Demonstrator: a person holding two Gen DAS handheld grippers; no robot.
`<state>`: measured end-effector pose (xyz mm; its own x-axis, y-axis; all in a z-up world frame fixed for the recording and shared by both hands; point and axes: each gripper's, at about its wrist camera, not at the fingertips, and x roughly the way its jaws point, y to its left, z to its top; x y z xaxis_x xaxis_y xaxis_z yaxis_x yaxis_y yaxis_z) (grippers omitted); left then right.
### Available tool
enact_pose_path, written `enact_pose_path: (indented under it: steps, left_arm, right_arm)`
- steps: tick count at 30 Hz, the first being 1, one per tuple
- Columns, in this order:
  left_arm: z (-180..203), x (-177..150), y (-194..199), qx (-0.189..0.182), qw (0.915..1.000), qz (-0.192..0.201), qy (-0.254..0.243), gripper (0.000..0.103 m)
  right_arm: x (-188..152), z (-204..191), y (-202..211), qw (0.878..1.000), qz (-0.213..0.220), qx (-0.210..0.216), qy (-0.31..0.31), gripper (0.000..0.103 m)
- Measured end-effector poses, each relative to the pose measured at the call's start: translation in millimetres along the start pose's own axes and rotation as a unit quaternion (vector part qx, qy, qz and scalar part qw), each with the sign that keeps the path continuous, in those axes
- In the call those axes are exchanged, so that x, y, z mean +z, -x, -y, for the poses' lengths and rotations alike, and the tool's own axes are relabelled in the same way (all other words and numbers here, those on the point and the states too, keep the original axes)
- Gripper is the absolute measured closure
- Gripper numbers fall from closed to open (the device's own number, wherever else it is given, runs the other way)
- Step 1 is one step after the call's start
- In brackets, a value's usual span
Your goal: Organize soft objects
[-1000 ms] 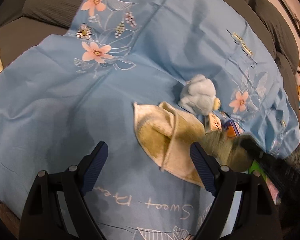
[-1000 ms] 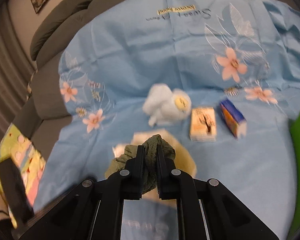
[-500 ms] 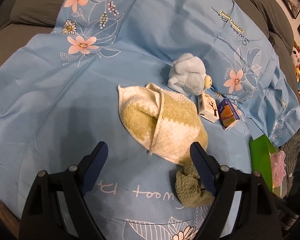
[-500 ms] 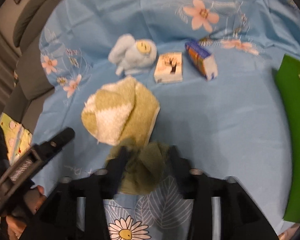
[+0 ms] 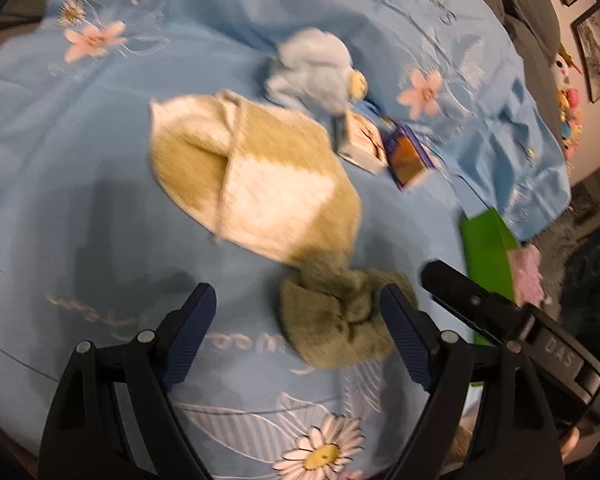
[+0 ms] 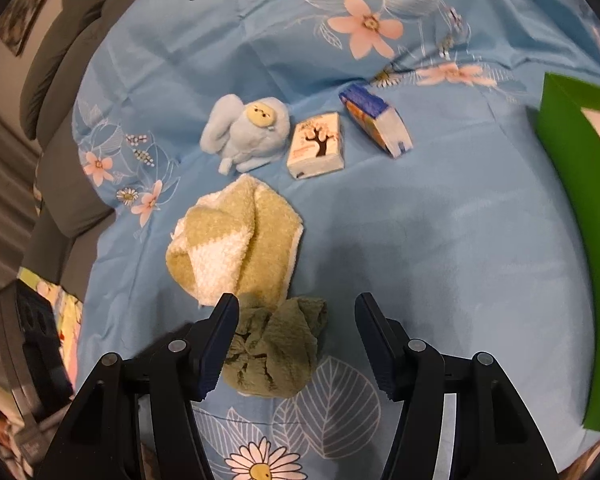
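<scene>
Hovering over the blue floral sheet [image 6: 440, 240], the right gripper [image 6: 296, 344] has its fingers parted, gripping nothing, with the crumpled dark green cloth [image 6: 276, 348] lying loose by the left finger. Just beyond sits the green-and-white towel [image 6: 236, 240], then the blue plush toy [image 6: 248, 132], tissue pack [image 6: 316, 146] and blue box [image 6: 376, 124] in a row, a green bin [image 6: 572, 200] at right. Only the left view catches the left gripper [image 5: 296, 336], spread wide and empty, the same cloth [image 5: 336, 316] near its right finger, and the other tool's black finger [image 5: 468, 300] poking in.
</scene>
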<state>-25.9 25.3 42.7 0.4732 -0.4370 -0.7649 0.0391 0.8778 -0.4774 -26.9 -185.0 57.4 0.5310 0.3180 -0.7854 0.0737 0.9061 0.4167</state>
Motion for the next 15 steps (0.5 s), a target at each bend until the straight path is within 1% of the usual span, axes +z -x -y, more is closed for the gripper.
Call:
enact_pose_path:
  steps: [2,6,8,11,13,14,15]
  left_arm:
    - [4.2,-3.3,-4.8,-0.017,0.9998,-0.014,-0.002,0.021]
    - [13.9,-8.3,-10.1,-0.028,0.9989,-0.029,-0.021,0.022]
    - [17.6,-11.5,-15.0,-0.035,0.9982,-0.040,-0.029,0.028]
    - [21.3,-14.7,-22.5,-0.042,0.9972,-0.052,-0.034,0.042]
    - [22.0,-16.4,-26.7,-0.043,0.9967,-0.058,-0.036,0.059]
    - [22.7,-17.8,-29.5,-0.041,0.9966,-0.060,-0.038,0.063]
    - [23.3,-18.6,-31.3,-0.036,0.9967,-0.060,-0.041,0.071]
  right_arm:
    - [-0.2,4.0,-3.1,1.000,-0.006,0.007,-0.012,0.042]
    - [-0.2,15.5,-8.7,0.998,-0.016,0.023,-0.054,0.042]
    - [-0.5,18.3,-11.8,0.997,-0.021,0.030,-0.065,0.042]
    - [-1.6,18.3,-19.2,0.997,-0.033,0.028,-0.065,0.042]
    - [-3.7,16.3,-26.9,0.997,-0.045,0.030,-0.062,0.042]
    - [-4.2,16.4,-30.1,0.996,-0.049,0.031,-0.061,0.042]
    - [-4.9,15.8,-34.2,0.996,-0.055,0.032,-0.058,0.042]
